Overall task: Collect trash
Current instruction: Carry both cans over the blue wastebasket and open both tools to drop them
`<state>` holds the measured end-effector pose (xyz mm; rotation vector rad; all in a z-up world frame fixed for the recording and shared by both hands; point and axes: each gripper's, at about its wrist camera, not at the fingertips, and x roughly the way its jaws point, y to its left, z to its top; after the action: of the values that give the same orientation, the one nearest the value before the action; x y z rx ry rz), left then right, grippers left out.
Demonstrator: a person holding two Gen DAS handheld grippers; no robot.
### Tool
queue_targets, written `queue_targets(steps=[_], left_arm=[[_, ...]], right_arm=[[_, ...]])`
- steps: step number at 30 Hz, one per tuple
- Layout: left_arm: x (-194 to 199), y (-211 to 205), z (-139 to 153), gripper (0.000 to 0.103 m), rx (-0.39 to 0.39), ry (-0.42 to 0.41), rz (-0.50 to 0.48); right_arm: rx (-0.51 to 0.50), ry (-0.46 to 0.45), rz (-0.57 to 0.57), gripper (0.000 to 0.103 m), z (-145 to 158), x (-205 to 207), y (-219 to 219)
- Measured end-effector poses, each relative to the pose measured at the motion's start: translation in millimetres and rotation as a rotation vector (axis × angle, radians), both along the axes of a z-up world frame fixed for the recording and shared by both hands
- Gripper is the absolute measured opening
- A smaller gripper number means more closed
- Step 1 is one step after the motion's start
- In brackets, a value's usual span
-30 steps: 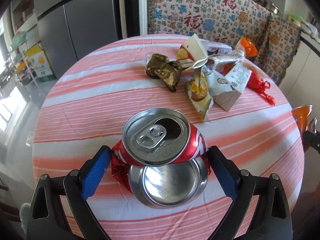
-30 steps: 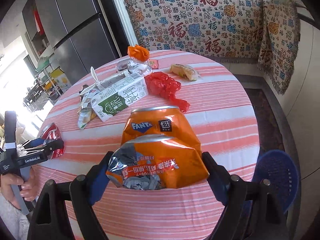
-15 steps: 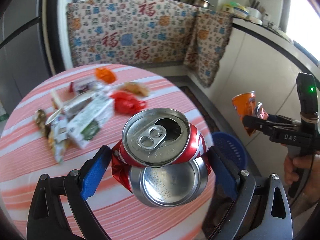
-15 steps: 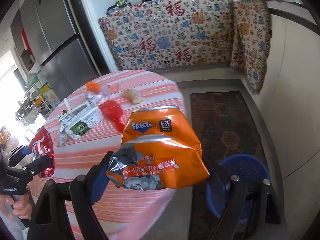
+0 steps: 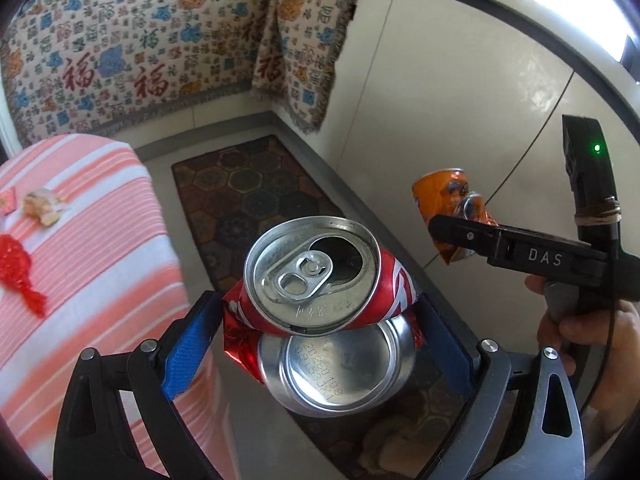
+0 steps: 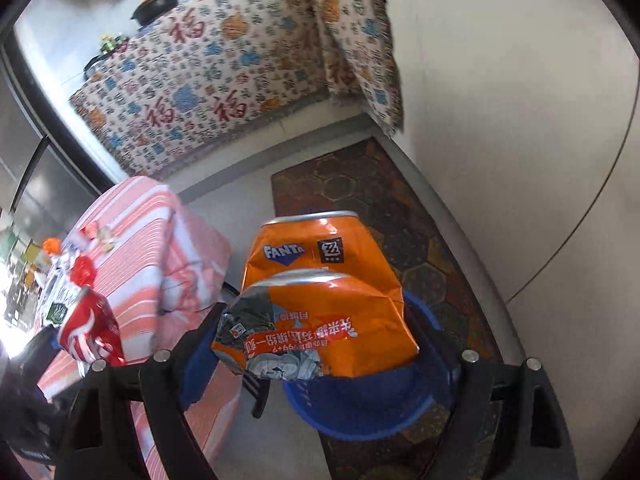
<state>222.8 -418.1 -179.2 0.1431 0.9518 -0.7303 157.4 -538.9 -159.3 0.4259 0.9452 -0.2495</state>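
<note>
Pinching crushed cans: left jaws grip red can [image 5: 320, 304], right jaws orange can [image 6: 320, 312].

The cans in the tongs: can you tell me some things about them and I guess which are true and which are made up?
1. The left tongs hold a crushed red can. True.
2. The right tongs are empty. False: they grip a crushed orange Fanta can.
3. A blue basket sits on the floor below the orange can. True.
4. The red can's pull tab has been torn off. False: the tab is on the lid beside the open hole.
5. Both cans hang over the striped tablecloth. False: they are off its edge, above the floor and the patterned rug.
</note>
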Motion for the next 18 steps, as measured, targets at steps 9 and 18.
queue_targets(steps=[9,18], left_arm=[[-1,-47,-48,0.097,0.057,0.020,-0.062],[9,-92,-97,0.100,0.099,0.005,-0.119]], right_arm=[[0.119,0.031,-0.073,0.087,-48,10,-49],[0.195,0.013,-0.128,0.103,-67,14,-72]])
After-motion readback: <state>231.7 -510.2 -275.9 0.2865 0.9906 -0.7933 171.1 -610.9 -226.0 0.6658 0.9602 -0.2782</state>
